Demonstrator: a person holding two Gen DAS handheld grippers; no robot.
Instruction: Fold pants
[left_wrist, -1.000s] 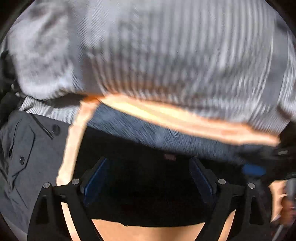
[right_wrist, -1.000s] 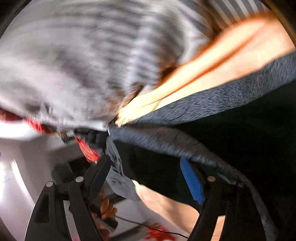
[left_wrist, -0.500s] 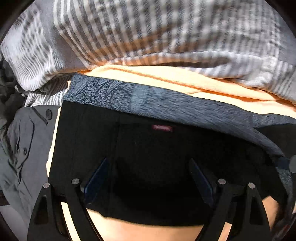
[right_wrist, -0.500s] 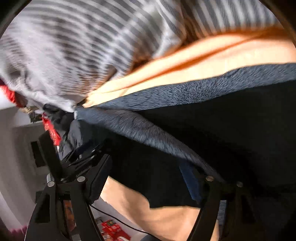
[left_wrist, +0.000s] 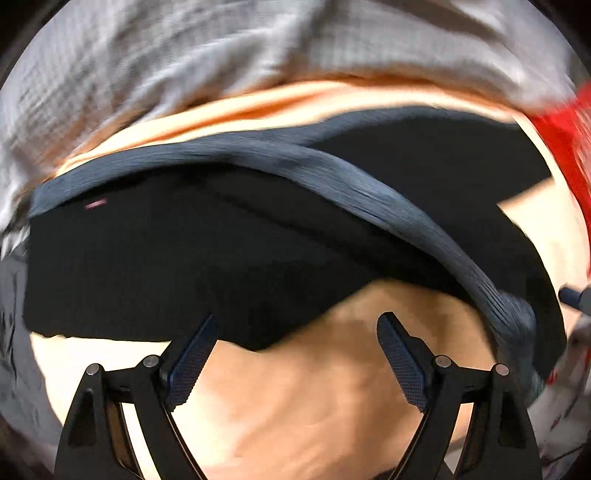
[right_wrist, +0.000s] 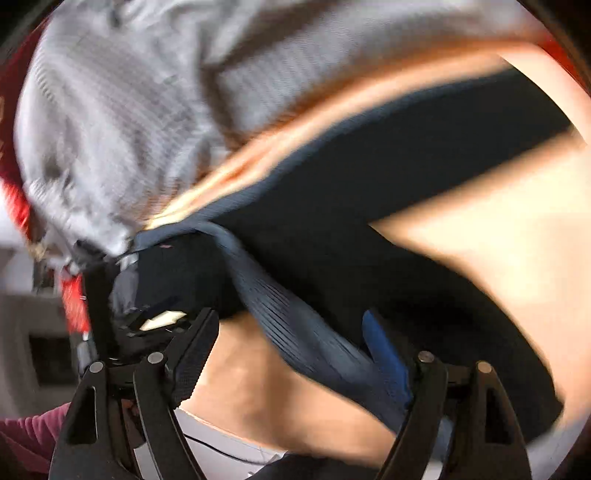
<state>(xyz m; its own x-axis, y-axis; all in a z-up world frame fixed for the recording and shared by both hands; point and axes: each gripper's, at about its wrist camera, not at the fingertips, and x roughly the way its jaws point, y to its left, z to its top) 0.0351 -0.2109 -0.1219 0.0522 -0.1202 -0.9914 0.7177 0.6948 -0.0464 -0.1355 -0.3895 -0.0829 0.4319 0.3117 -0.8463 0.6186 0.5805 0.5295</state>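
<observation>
The black pants (left_wrist: 184, 266) with a blue-grey waistband (left_wrist: 369, 192) lie across an orange surface (left_wrist: 314, 387). My left gripper (left_wrist: 295, 350) is open and empty, just in front of the pants' near edge. In the right wrist view the pants (right_wrist: 406, 192) spread up to the right, and the waistband (right_wrist: 295, 325) runs down between my right gripper's (right_wrist: 291, 343) open fingers, lying against the blue pad (right_wrist: 384, 350). The jaws stand wide apart, not closed on the cloth. Both views are blurred by motion.
A grey-and-white striped garment (left_wrist: 221, 66) is heaped behind the pants, also in the right wrist view (right_wrist: 129, 110). Red cloth (left_wrist: 565, 147) lies at the right. A grey garment (left_wrist: 11, 332) sits at the left edge. The surface's edge and a cable (right_wrist: 221, 446) show below.
My left gripper has drawn back off the pants, so orange surface now shows between its fingers. The waistband has swung across to the right. The right view has shifted over the pants.
</observation>
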